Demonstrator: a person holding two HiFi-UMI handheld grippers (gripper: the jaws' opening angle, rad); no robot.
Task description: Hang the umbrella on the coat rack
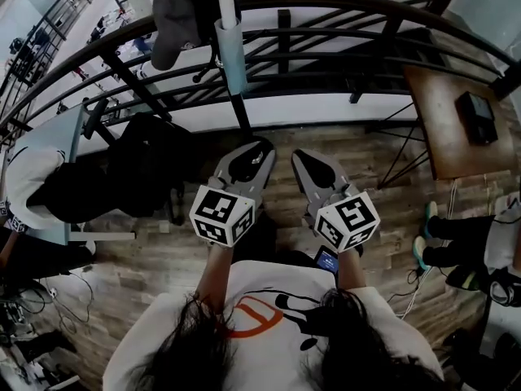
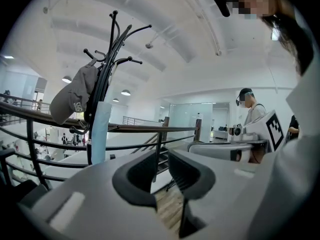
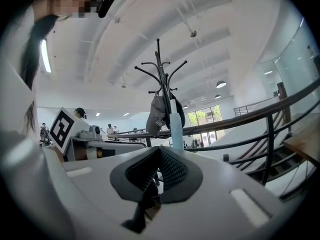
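The black coat rack (image 1: 238,108) stands by the railing, straight ahead of me. A pale blue folded umbrella (image 1: 230,51) hangs upright on it, next to a grey cap (image 1: 172,19). Both grippers are held close to my chest, well short of the rack, and hold nothing. The left gripper (image 1: 262,147) has a narrow gap between its pads. The right gripper (image 1: 299,155) has its pads meeting at the tips. The left gripper view shows the rack (image 2: 114,44), umbrella (image 2: 100,134) and cap (image 2: 72,96) beyond the left gripper (image 2: 161,156). The right gripper view shows the rack (image 3: 161,74) and umbrella (image 3: 176,126) behind the right gripper (image 3: 159,150).
A curved black railing (image 1: 342,35) runs behind the rack, with a drop to a lower floor beyond. A wooden table (image 1: 440,145) carrying a black device (image 1: 476,116) stands at the right. A person's legs (image 1: 456,243) show at right, a seated person (image 1: 32,169) and a black bag (image 1: 155,161) at left.
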